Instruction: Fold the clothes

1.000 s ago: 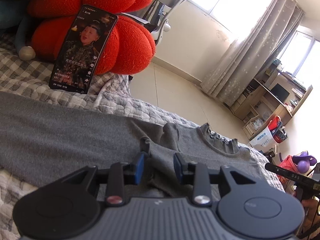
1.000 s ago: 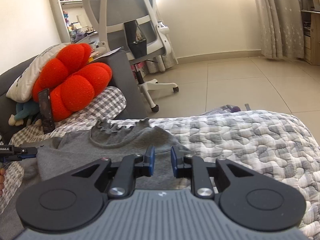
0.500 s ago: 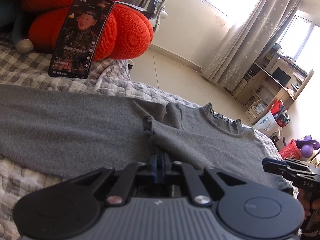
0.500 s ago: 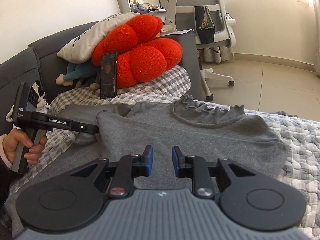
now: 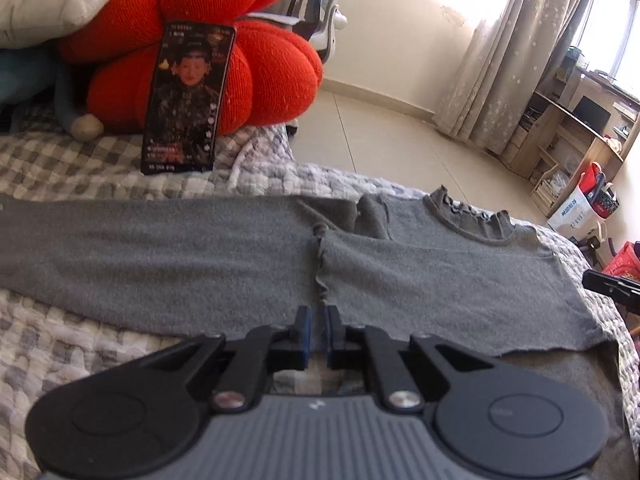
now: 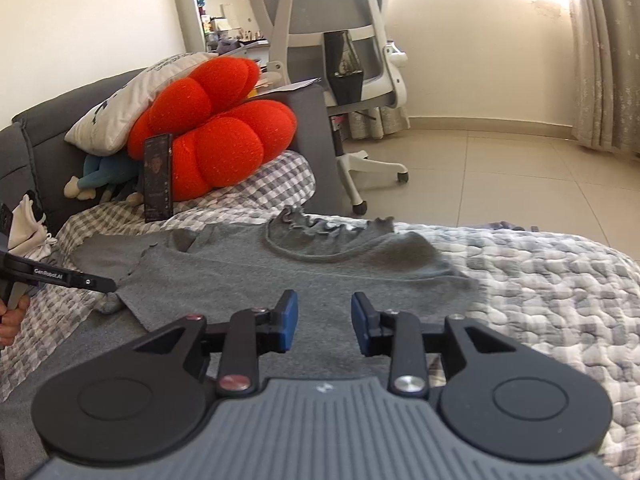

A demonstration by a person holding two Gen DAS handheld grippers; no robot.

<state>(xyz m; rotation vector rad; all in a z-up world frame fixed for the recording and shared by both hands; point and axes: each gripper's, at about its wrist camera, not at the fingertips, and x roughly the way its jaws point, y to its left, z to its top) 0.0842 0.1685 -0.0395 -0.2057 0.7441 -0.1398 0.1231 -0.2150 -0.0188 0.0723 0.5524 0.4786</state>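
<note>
My left tool (image 5: 316, 334) points down at the near edge of the gray sweater (image 5: 440, 276). Its jaws are almost shut, with a thin gap, and I cannot tell if cloth is pinched between them. My right tool (image 6: 324, 326) hangs over the sweater's body, and its jaws have just been opening, with nothing between them. The sweater lies flat on the checked quilt (image 6: 540, 288) on the bed. The left view shows a wooden desk (image 5: 568, 128). Only the right view shows the white office chair (image 6: 340, 40) and my hand (image 6: 10, 320) on the left tool's handle.
</note>
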